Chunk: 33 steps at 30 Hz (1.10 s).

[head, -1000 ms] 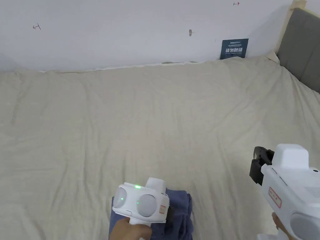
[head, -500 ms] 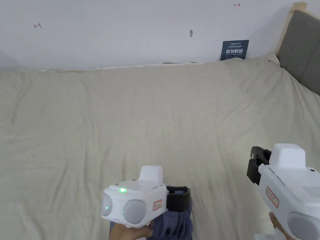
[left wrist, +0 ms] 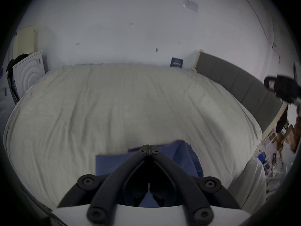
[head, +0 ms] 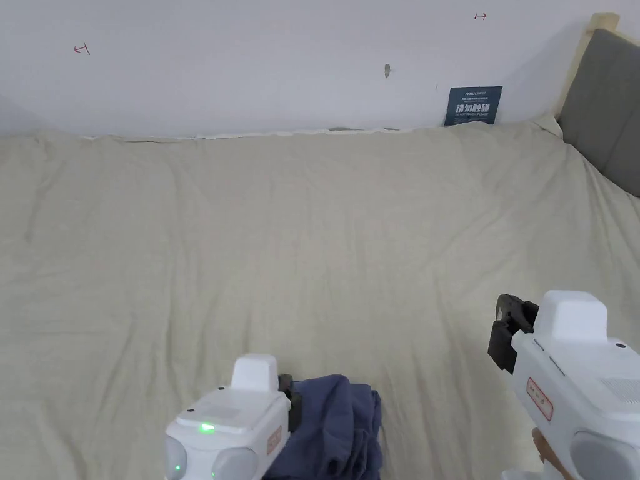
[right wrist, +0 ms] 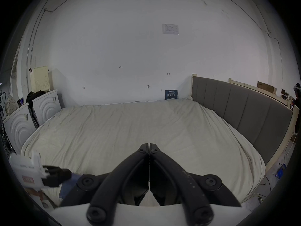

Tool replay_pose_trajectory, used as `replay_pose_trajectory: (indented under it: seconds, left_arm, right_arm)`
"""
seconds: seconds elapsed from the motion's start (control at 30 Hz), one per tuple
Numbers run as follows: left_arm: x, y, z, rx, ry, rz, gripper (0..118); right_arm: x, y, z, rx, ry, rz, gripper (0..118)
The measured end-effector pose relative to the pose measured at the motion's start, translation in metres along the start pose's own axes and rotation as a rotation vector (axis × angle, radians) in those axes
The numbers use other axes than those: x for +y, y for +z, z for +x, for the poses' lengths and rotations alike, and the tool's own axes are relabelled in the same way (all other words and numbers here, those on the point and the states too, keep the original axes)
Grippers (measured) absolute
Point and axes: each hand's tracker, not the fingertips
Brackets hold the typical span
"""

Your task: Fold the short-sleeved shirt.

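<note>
**Blue shirt lies bunched at the near edge of the bed, both grippers closed and empty**

At the far left of the gripper views stand white moulded panels with curved ridges [right wrist: 45, 108], beside the bed. The wide bed itself, covered in a wrinkled cream cotton sheet [head: 300, 250], spans most of the head view.

Low and left of centre is the white-bodied left gripper [left wrist: 149, 146] with a green light on its housing. Its black jaws are pressed together tip to tip with nothing between them (the left gripper view shows this plainly). Just beyond and beneath those tips lies the dark blue short-sleeved shirt [head: 340, 425], a folded, somewhat rumpled bundle resting on the sheet near the bed's front edge. The gripper hovers just beside it; whether it touches the fabric cannot be told.

Further right, a small dark blue printed sign [head: 474, 105] leans against the white wall where the sheet meets it. The white right gripper [right wrist: 149, 144] is held well apart from the shirt, over bare sheet, its jaws likewise clenched on nothing. At the far right rises a grey padded headboard [head: 606, 106] in a pale wooden frame.
</note>
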Motion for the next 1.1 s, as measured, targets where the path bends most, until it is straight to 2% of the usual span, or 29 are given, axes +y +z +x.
replay_pose_trajectory:
  seconds: [0.33, 0.43, 0.5, 0.53, 0.7, 0.8, 0.93, 1.1]
  left_arm:
    - [-0.017, -0.07, 0.056, -0.058, -0.08, -0.139, 0]
    - [-0.022, -0.088, 0.067, -0.071, -0.143, -0.169, 0]
    - [-0.028, -0.099, 0.07, -0.044, -0.169, -0.179, 0]
    - [-0.027, -0.099, 0.066, 0.025, -0.247, -0.14, 0]
    - [-0.012, -0.08, 0.056, -0.016, -0.205, -0.166, 0]
    - [0.005, -0.042, 0.055, -0.057, -0.138, -0.009, 0]
    - [0.038, 0.015, 0.05, -0.053, -0.179, 0.167, 0]
    - [0.071, 0.071, 0.034, 0.04, -0.224, 0.358, 0]
  right_arm:
    - [-0.001, 0.0, 0.018, -0.022, -0.002, -0.01, 2]
    - [-0.002, -0.001, 0.024, -0.034, -0.007, -0.016, 2]
    - [-0.004, -0.001, 0.027, -0.041, -0.011, -0.019, 2]
    - [-0.004, -0.001, 0.027, -0.044, -0.012, -0.021, 2]
    - [-0.002, 0.008, 0.025, -0.044, -0.016, -0.009, 2]
    - [0.004, 0.015, 0.019, -0.028, -0.014, 0.013, 2]
    - [0.014, 0.024, 0.005, -0.004, 0.005, 0.057, 2]
    - [0.027, 0.034, -0.016, 0.002, 0.044, 0.129, 2]
